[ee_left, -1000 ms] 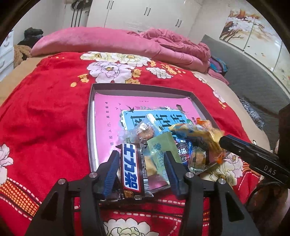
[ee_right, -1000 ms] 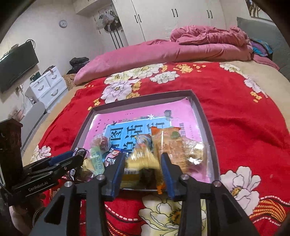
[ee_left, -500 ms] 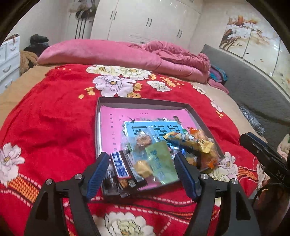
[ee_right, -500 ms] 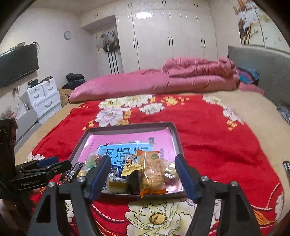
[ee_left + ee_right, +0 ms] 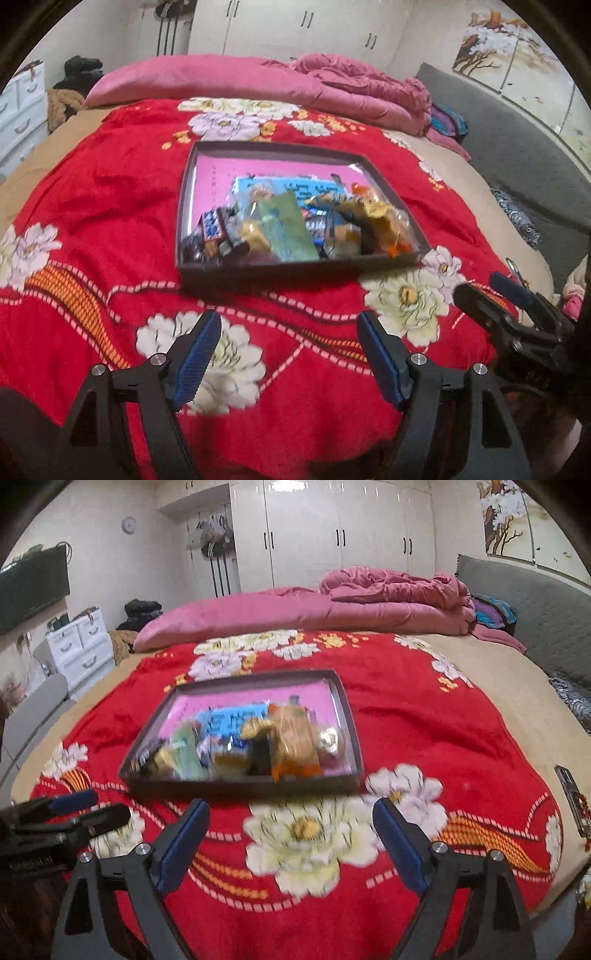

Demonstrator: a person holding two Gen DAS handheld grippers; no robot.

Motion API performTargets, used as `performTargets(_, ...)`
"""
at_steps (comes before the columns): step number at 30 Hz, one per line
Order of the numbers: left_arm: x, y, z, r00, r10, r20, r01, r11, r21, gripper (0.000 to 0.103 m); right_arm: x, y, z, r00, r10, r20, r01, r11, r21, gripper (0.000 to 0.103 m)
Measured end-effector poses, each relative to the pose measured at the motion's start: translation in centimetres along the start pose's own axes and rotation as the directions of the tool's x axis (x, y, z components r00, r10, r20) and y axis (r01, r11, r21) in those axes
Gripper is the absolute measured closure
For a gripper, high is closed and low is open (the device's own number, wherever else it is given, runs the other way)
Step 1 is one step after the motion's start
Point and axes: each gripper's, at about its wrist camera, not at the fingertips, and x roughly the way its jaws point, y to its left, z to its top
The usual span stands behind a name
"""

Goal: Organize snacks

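A dark shallow box point(image 5: 192, 155) with a pink printed bottom lies on the red flowered blanket. Several snack packets are piled at its near end: a Snickers bar point(image 5: 213, 228) at the left, a green packet point(image 5: 288, 225) in the middle, orange and yellow packets point(image 5: 376, 218) at the right. The box point(image 5: 349, 716) shows in the right wrist view too, with an orange packet point(image 5: 295, 738) at its near end. My left gripper point(image 5: 288, 354) is open and empty, well short of the box. My right gripper point(image 5: 291, 838) is open and empty, also short of the box.
The red blanket point(image 5: 92, 206) covers a bed with a pink duvet point(image 5: 314, 609) at the far end. A grey headboard point(image 5: 535, 602) runs along the right. A small dark object point(image 5: 570, 794) lies at the bed's right edge. White drawers point(image 5: 81, 646) stand at the left.
Both grippers let go of their snack packets, opened wide and drew back from the box toward the near edge of the bed. The Snickers bar and yellow packet now lie in the box.
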Motion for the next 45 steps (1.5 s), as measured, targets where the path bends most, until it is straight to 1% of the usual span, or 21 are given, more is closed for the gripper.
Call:
performTargets(2, -0.1, 0.1, -0.4, 1.0, 0.02, -0.012, -0.02, 1.0, -0.003, 0.026, -0.3, -0.2, -0.8, 1.0, 0.009, -0.017, -0.009, 1.0, 0.004, 0.013)
performTargets(5, -0.2, 0.2, -0.7, 0.999, 0.028, -0.021, -0.028, 1.0, -0.006, 0.026, -0.6, -0.1, -1.4, 1.0, 0.013, -0.026, -0.013, 1.0, 0.002, 0.013)
performTargets(9, -0.5, 0.2, -1.1, 0.999, 0.041, -0.02, -0.041, 0.999, -0.001, 0.026, -1.3, -0.1, -1.3, 1.0, 0.022, -0.01, -0.022, 1.0, 0.002, 0.013)
performTargets(23, -1.0, -0.5, -1.4, 0.998, 0.06, -0.012, -0.06, 0.998, 0.021, 0.026, -1.9, -0.5, -1.3, 1.0, 0.02, 0.003, -0.02, 1.0, 0.017, 0.013)
performTargets(45, -0.8, -0.2, -1.3, 0.996, 0.088, -0.016, -0.088, 0.996, 0.024, 0.026, -1.6, -0.6, -1.3, 1.0, 0.017, -0.006, -0.016, 0.999, 0.031, 0.013)
